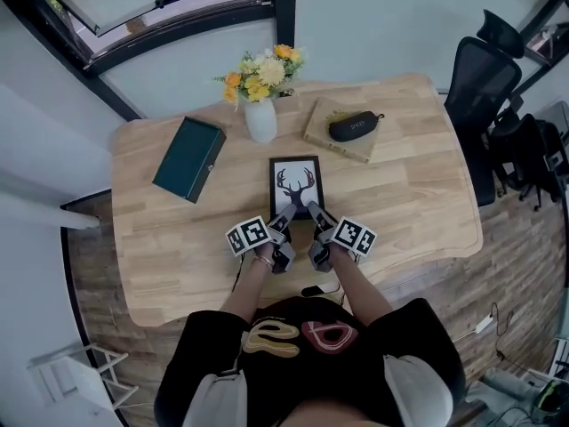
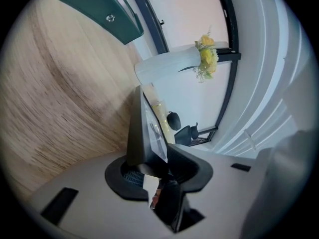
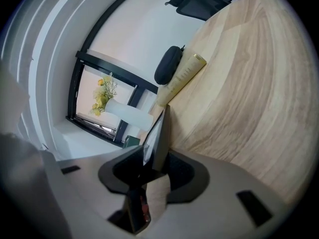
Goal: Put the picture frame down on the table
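Observation:
The black picture frame [image 1: 295, 185] with a deer-antler print is held over the middle of the wooden table [image 1: 418, 194]. My left gripper [image 1: 286, 215] is shut on the frame's near left corner, and my right gripper [image 1: 313, 212] is shut on its near right corner. In the left gripper view the frame [image 2: 142, 128] runs edge-on out of the jaws, its glass turned right. The right gripper view shows the frame [image 3: 160, 136] edge-on too, clamped between the pads. Whether the frame's far edge touches the tabletop I cannot tell.
A white vase of yellow flowers [image 1: 261, 114] stands just beyond the frame. A dark green box [image 1: 188, 158] lies at the back left. A black pouch [image 1: 353, 125] rests on a flat book [image 1: 327, 132] at the back right. An office chair [image 1: 480, 78] stands off the table's right end.

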Demonstrator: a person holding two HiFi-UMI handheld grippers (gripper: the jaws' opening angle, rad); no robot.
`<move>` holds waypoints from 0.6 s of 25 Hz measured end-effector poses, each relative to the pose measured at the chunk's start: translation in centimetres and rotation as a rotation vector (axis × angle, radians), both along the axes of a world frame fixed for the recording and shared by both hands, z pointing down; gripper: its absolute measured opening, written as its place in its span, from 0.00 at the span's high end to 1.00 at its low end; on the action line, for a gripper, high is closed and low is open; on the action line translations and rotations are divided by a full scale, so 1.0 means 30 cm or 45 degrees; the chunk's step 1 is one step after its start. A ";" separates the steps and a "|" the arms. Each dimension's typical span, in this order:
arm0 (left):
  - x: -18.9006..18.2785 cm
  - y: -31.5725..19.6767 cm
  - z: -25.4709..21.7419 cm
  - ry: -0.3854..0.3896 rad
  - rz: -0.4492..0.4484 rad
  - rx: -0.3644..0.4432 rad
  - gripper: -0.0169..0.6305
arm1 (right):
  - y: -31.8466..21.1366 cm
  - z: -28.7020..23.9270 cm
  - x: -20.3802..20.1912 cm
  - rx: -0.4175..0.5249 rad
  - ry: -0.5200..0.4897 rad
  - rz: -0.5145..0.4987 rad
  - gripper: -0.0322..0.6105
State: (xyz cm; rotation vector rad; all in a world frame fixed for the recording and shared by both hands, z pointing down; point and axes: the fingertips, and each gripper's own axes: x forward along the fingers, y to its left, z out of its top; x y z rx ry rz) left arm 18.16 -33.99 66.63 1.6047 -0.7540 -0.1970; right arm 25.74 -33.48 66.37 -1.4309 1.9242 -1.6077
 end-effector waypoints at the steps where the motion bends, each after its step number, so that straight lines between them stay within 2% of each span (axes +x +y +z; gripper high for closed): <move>1: 0.001 -0.004 0.005 0.000 -0.003 -0.010 0.80 | -0.006 0.004 0.001 -0.004 0.008 -0.004 0.73; 7: -0.005 -0.025 0.027 0.000 -0.028 -0.048 0.80 | -0.036 0.025 -0.005 -0.020 0.020 -0.025 0.73; 15: -0.018 -0.049 0.071 -0.031 0.022 -0.074 0.79 | -0.054 0.076 -0.020 -0.083 0.016 -0.022 0.73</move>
